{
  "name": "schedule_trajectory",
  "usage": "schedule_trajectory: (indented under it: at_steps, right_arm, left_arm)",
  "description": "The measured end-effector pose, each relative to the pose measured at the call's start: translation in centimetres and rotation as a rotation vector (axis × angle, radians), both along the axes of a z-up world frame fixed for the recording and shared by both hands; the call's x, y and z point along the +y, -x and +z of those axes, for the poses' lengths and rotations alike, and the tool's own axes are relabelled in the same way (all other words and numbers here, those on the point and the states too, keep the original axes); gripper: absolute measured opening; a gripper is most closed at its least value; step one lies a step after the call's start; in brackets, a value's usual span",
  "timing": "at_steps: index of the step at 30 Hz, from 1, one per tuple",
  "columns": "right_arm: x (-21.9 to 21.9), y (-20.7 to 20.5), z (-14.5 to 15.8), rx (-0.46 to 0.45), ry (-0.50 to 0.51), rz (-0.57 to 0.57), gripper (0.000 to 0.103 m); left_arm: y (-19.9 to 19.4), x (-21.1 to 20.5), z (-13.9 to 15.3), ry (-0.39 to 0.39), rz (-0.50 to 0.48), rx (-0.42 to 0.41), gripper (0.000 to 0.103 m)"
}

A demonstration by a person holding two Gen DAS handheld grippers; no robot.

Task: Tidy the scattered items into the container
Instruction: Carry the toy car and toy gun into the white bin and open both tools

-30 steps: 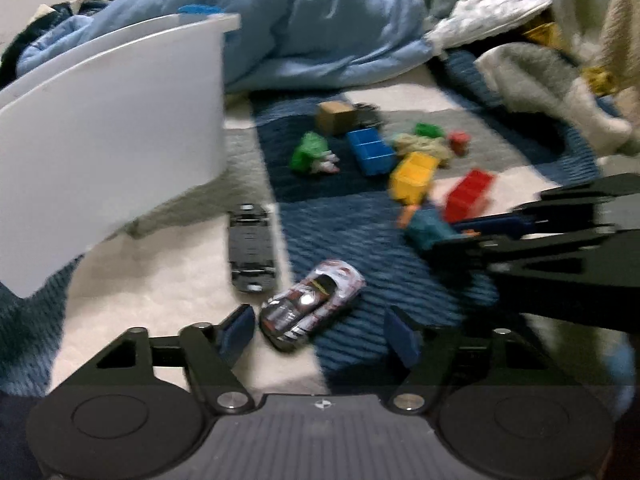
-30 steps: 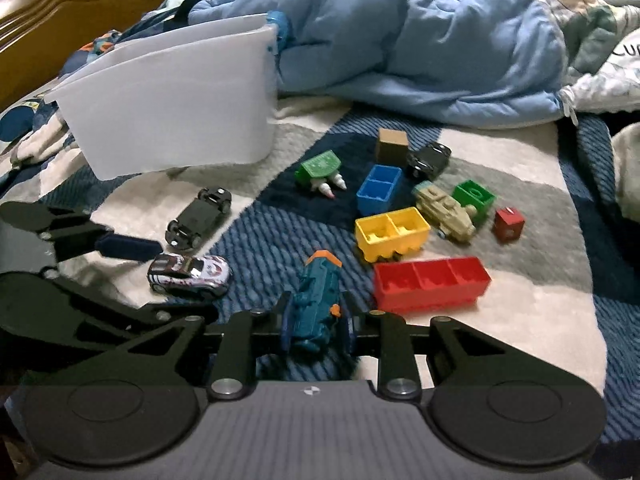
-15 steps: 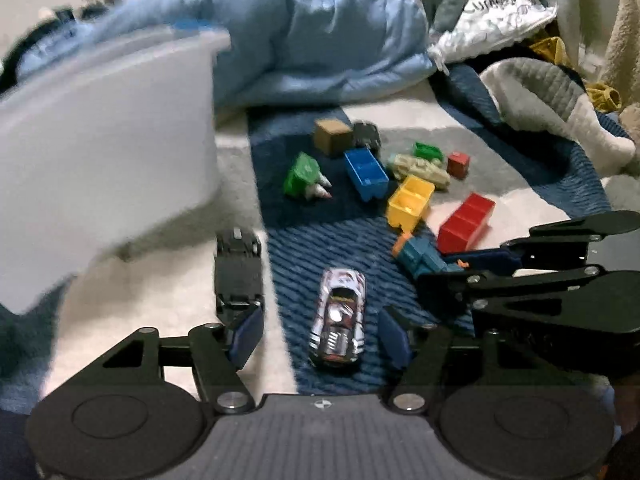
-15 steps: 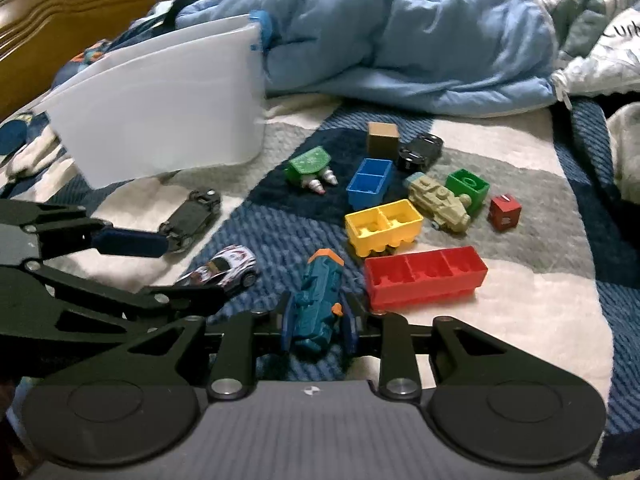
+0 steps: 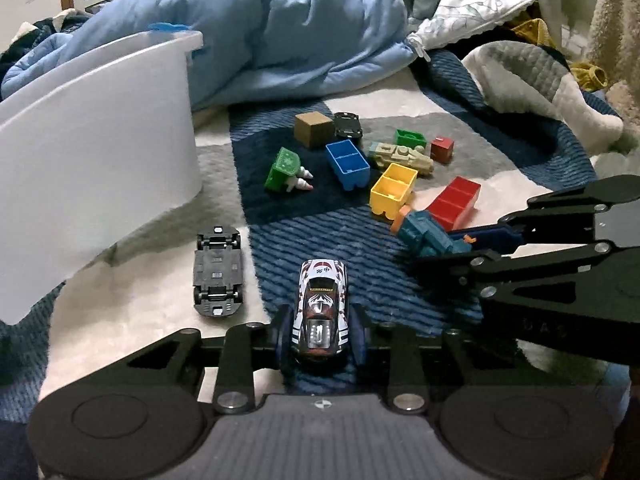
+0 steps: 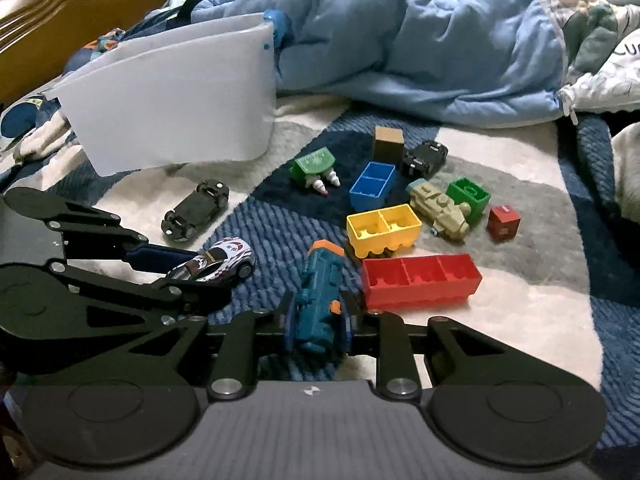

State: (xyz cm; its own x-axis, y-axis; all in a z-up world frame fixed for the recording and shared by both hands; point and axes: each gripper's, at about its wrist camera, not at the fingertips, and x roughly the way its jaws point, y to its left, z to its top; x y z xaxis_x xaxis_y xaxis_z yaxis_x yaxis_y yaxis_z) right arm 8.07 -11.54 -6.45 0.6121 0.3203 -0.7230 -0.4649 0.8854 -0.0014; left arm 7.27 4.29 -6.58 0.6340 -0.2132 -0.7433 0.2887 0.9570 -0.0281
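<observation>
Toys lie on the bed: the left gripper (image 5: 320, 334) pinches a white race car (image 5: 321, 306), the right gripper (image 6: 318, 322) pinches a teal toy (image 6: 318, 300), white bin (image 6: 176, 108) upper left.

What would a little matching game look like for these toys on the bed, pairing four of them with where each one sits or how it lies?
Things:
1. white racing car
2. teal toy vehicle
3. black toy car
4. red three-cell block

Places or states:
A. lying upside down on the blanket, wheels up, near the white container
B. between the jaws of the left gripper
C. on the blanket right of the teal toy, open cells showing
D. between the jaws of the right gripper

Pairs: 1-B, 2-D, 3-A, 4-C
</observation>
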Motion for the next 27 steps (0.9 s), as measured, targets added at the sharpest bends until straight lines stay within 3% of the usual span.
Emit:
schedule_trajectory:
  at_steps: [10, 20, 27]
  right_arm:
    - [0.9, 0.6, 2.0, -0.038, 0.013, 0.007, 0.025]
    - [3.5, 0.5, 4.4, -0.082, 0.005, 0.055, 0.025]
    - [6.3, -0.3, 6.7, -0.142, -0.016, 0.096, 0.025]
  left_arm:
    - [1.3, 0.8, 3.8, 0.012, 0.056, -0.059, 0.034]
    - [1.4, 4.0, 7.9, 0.074, 0.138, -0.114, 0.034]
    - [0.9, 7.2, 10.9, 0.058, 0.206, -0.184, 0.034]
